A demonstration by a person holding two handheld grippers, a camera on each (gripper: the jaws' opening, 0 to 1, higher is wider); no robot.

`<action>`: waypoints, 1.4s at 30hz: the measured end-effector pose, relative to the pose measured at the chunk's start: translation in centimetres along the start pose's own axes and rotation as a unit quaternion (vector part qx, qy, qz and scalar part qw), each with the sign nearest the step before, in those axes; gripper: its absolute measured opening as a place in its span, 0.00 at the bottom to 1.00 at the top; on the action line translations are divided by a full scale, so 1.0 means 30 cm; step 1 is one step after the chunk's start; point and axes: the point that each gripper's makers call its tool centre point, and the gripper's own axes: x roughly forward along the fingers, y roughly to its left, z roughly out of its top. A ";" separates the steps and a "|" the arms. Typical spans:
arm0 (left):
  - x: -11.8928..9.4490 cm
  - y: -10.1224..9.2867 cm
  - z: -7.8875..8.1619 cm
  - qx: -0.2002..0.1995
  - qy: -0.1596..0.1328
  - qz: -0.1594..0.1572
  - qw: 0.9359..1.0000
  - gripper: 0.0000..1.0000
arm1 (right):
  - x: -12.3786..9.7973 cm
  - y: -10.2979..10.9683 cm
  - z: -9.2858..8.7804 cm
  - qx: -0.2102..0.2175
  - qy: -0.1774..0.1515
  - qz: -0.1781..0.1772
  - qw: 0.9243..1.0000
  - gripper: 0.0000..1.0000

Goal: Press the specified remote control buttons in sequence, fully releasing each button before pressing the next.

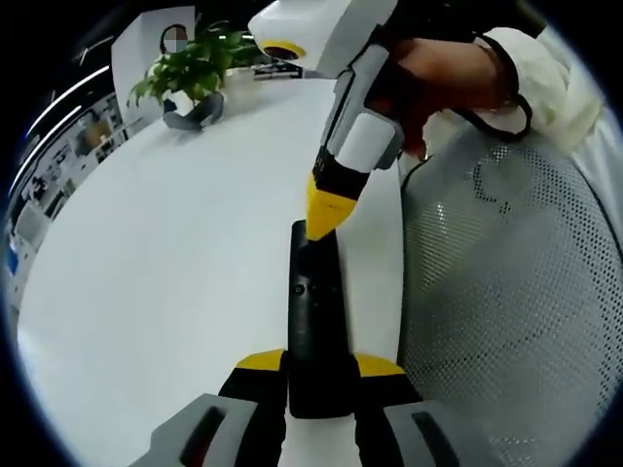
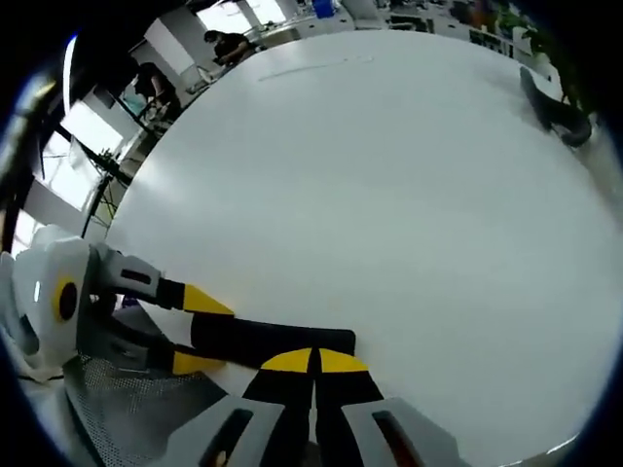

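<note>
A long black remote (image 1: pixel 313 311) lies lengthwise between my left gripper's (image 1: pixel 319 366) yellow-tipped jaws, which are shut on its near end just above the white table. From the upper right a hand brings in my right gripper (image 1: pixel 322 216), jaws closed into one yellow point that rests on the remote's far end. In the right gripper view the shut right gripper (image 2: pixel 313 361) sits on the end of the remote (image 2: pixel 258 337). The left gripper (image 2: pixel 200 331) clamps the remote from the left there.
The round white table (image 1: pixel 175 253) stretches away to the left. A green plant in a grey pot (image 1: pixel 195 83) stands at its far edge. A white mesh chair (image 1: pixel 516 292) is close on the right, beside the person's sleeve (image 1: pixel 540 73). People (image 2: pixel 229 44) stand in the background.
</note>
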 end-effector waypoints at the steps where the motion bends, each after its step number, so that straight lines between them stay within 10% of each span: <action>1: 0.000 0.000 0.000 0.001 0.003 -0.001 1.000 0.24 | 0.000 0.002 0.000 0.001 0.002 0.001 1.000 0.00; 42: -0.003 0.002 -0.005 -0.001 -0.027 0.001 1.000 0.24 | 0.008 0.054 0.007 0.045 0.015 0.044 0.998 0.00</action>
